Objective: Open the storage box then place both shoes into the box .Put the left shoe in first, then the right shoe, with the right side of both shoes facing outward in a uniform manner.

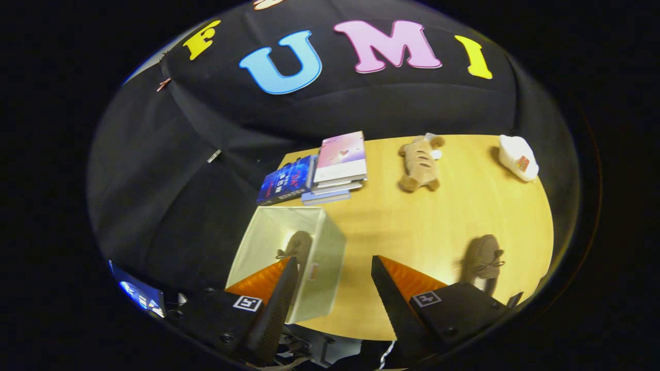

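The pale storage box (325, 257) stands open on the wooden table (412, 221), partly behind my left finger. One brown laced shoe (299, 246) lies inside it. The other brown shoe (484, 257) rests on the table just beyond my right finger, to the right of the box. My gripper (334, 264) hovers above the table's near edge, open, with nothing between its fingers. The box's near right wall shows in the gap between the fingers.
A stack of books (322, 167) lies beyond the box at the table's far left. A tan plush toy (420, 162) sits at the far middle, and a white object (517, 157) at the far right corner. The table's near edge runs under the fingers.
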A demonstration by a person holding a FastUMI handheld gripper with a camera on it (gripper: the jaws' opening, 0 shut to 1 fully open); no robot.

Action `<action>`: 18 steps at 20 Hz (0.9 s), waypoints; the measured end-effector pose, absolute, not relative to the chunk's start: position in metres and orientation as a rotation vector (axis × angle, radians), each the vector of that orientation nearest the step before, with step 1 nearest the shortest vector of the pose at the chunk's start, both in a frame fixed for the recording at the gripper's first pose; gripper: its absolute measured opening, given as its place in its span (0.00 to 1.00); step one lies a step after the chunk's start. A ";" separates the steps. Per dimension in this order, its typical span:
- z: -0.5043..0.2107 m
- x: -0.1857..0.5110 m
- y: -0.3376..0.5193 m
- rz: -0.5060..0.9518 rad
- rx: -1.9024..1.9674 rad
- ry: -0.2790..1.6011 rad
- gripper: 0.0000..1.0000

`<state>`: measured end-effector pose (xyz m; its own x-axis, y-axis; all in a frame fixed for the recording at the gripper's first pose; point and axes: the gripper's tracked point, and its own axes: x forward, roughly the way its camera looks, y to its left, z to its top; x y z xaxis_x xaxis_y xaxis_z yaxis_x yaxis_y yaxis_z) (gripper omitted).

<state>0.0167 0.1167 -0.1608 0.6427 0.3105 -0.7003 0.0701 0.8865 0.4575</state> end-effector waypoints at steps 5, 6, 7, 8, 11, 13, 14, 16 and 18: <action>-0.194 -0.036 0.018 -0.009 0.420 0.902 0.90; -0.208 -0.048 -0.005 -0.054 0.414 0.921 0.89; -0.222 -0.059 -0.023 -0.091 0.408 0.944 0.90; -0.238 -0.070 -0.041 -0.133 0.403 0.969 0.90; -0.292 -0.096 -0.081 -0.221 0.387 1.051 0.90; -0.324 -0.109 -0.090 -0.231 0.365 1.103 0.90; -0.336 -0.116 -0.094 -0.226 0.351 1.131 0.90; -0.360 -0.116 -0.095 -0.218 0.331 1.154 0.88; -0.379 -0.111 -0.097 -0.222 0.332 1.161 0.88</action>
<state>-0.1113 -0.0966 -0.3790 0.3846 -0.0003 -0.9231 0.3402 0.9296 0.1414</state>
